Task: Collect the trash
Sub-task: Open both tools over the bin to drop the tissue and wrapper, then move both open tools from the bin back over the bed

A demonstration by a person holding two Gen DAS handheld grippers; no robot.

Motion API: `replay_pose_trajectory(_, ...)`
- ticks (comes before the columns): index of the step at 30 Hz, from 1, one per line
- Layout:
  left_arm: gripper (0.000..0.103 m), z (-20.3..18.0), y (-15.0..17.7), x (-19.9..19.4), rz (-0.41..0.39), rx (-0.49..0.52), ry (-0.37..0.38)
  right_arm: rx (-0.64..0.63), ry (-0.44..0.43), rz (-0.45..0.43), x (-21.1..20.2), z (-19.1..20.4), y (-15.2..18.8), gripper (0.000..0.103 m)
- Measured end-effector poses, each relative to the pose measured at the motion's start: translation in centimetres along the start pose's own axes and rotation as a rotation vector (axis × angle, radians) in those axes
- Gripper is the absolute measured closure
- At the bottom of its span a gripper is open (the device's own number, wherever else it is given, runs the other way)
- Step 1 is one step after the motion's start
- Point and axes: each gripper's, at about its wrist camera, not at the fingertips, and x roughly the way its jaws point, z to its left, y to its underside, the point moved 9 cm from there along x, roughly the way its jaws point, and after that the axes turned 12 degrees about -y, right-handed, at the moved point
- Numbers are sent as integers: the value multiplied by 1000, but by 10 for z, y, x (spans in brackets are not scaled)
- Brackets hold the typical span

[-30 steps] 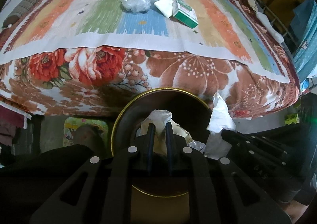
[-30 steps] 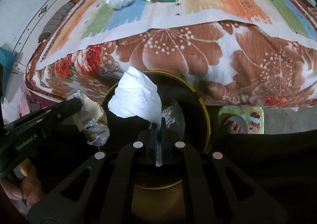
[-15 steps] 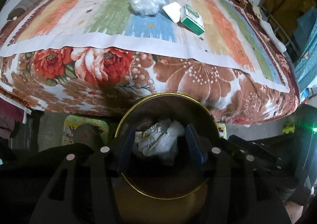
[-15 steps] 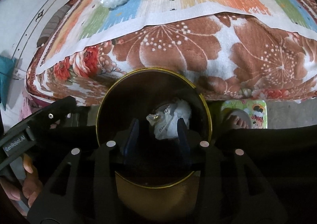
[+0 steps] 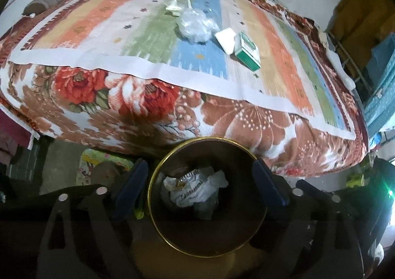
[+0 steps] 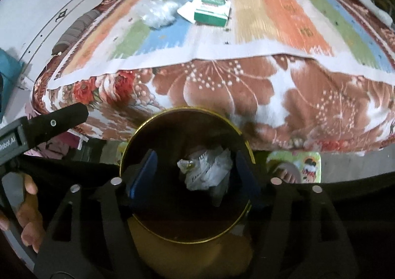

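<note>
Trash is lying in two places: crumpled paper and wrappers (image 5: pixel 195 189) are sitting at the bottom of the gold-rimmed bin (image 5: pixel 172 153) on the floor against the bed, while a clear plastic wad (image 5: pixel 196 25), a white paper scrap (image 5: pixel 226 38) and a green-and-white carton (image 5: pixel 248 53) are waiting on the striped mat (image 5: pixel 98 32) well beyond it.

Both tools are hovering over the bin mouth. The left gripper (image 5: pixel 200 186) is opening, jaws straddling the rim with nothing between them. The right gripper (image 6: pixel 195 175) is also opening, and is equally empty.

To complete the release well, keep both grippers clear of the rim while lifting, confirm nothing is clinging to the pads, then approach the mat items one per gripper.

The right wrist view is showing the left tool's body (image 6: pixel 49 126) and the person's hand (image 6: pixel 27 210) holding it; the left wrist view is not showing that hand. The left view alone is showing small pale scraps (image 5: pixel 176 6) beyond the plastic wad.
</note>
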Motion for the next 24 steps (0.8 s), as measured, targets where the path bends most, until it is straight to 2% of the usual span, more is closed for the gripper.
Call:
replay_pose_trajectory(3,6,7,-8,-4,-29,-31,-20,-6,-10,-20,-5,1,-6,25)
replay_pose_trajectory(6,6,12,-19,-9,-59,-48,-48,-23,-29,-36,-11,5,-15,17)
replay_pose_trajectory(11,6,14,-41,-18,-103,-47,-44,-50,-57,-29,-13,12,-27,9)
replay_pose_trajectory(15,6,14,-55,-21,-115,-48,-52,-77,-74,-31,-15,17,-43,9)
replay_pose_trajectory(21,6,10,-77,-18,-105,1,-57,-77,-82,-49,-18,13,-78,9)
replay_pose_trajectory(24,6,9,-97,-14,-105,56,-79,-64,-82,-65,-16,7,-96,9)
